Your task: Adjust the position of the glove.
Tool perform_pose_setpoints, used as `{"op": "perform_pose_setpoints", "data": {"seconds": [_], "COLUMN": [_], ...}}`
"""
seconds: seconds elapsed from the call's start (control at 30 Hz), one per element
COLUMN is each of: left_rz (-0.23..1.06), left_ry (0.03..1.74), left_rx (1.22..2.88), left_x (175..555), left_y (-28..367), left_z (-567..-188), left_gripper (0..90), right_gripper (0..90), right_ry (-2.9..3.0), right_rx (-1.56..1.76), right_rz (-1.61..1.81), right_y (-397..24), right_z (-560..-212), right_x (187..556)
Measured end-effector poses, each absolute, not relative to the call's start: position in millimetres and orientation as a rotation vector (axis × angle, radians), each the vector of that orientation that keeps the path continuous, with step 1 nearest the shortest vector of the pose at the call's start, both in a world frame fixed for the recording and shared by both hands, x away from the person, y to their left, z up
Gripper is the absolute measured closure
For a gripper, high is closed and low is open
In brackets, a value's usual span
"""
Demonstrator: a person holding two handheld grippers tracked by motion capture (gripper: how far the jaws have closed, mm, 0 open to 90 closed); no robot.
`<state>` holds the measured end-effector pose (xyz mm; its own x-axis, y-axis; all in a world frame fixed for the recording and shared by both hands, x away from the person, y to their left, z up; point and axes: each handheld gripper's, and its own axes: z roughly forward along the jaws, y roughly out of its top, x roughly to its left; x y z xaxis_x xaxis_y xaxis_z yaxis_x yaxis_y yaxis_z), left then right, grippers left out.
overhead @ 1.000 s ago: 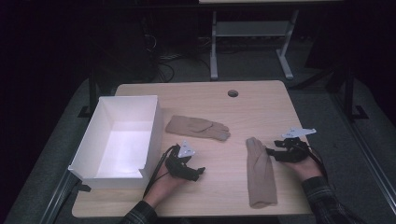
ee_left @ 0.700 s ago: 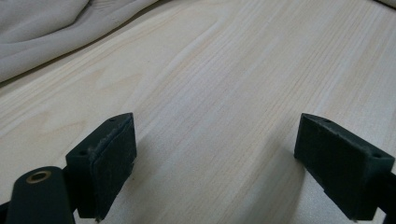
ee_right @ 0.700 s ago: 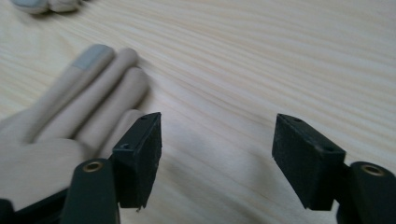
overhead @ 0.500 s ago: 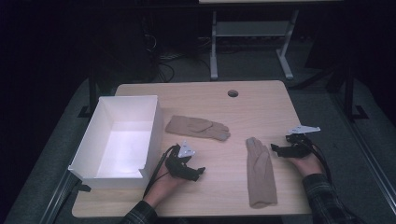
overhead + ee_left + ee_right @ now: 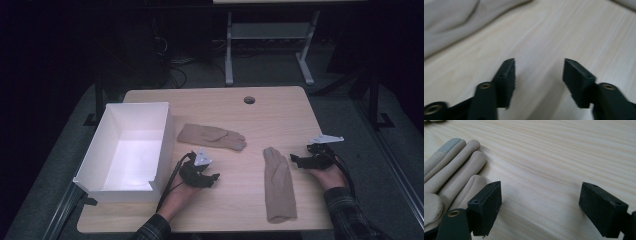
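Near the worktop's right edge, the right gripper (image 5: 300, 161), jaws wide apart, has drawn back from the lengthwise beige suede glove (image 5: 279, 184). Left gripper (image 5: 210, 179), jaws apart, rests beside the white open box (image 5: 161, 142). 2nd beige glove (image 5: 211, 136) lies mid-worktop, so no grasp is underway.

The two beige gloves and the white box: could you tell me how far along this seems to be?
Nothing looks done: the white box is empty, and both beige gloves lie flat on the table, the far glove beside the box and the near glove toward the person. Nothing is in hand: the left gripper and right gripper are open over bare wood, the right one next to the near glove's fingers. If boxing is the aim, both gloves remain.
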<state>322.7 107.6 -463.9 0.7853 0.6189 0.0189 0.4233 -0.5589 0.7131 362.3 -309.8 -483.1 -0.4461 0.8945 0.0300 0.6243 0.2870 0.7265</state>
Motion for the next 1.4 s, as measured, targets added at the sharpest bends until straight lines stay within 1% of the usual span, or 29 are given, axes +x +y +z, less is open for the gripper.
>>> {"op": "perform_pose_setpoints", "data": {"seconds": [0.03,0.07,0.1,0.13,0.17,0.23,0.3,0.7,0.83,1.0,1.23,1.4], "left_rz": [0.353,0.354,0.354,0.345,0.338,0.315,0.306,0.291,0.307,0.294,0.288,0.256], "left_ry": [0.769,0.772,0.772,0.776,0.783,0.781,0.77,0.72,0.699,0.682,0.698,0.709], "left_rx": [2.242,2.242,2.242,2.241,2.236,2.225,2.227,2.223,2.228,2.234,2.289,2.27], "left_x": [325,331,331,335,339,351,359,394,400,409,418,420], "left_y": [106,102,102,100,98,91,87,55,47,38,21,17], "left_z": [-461,-457,-457,-454,-453,-449,-447,-445,-443,-444,-465,-467], "left_gripper": [50.8,60.4,65.5,65.5,76.2,84.4,89.2,89.4,89.4,89.4,89.5,89.6], "right_gripper": [17.8,17.8,17.8,17.8,17.8,17.8,17.8,17.8,17.8,17.8,17.8,17.8], "right_ry": [2.178,2.179,2.178,2.178,2.179,2.178,2.178,2.174,2.177,2.177,2.177,2.177], "right_rx": [1.368,1.367,1.367,1.367,1.368,1.368,1.368,1.37,1.366,1.366,1.366,1.366], "right_rz": [0.963,0.963,0.964,0.964,0.964,0.964,0.964,0.962,0.96,0.96,0.959,0.959], "right_y": [-310,-310,-310,-310,-310,-310,-310,-310,-310,-310,-310,-310], "right_z": [-483,-483,-483,-483,-483,-483,-483,-483,-483,-483,-483,-483], "right_x": [362,362,362,362,362,362,362,362,362,362,362,362]}}
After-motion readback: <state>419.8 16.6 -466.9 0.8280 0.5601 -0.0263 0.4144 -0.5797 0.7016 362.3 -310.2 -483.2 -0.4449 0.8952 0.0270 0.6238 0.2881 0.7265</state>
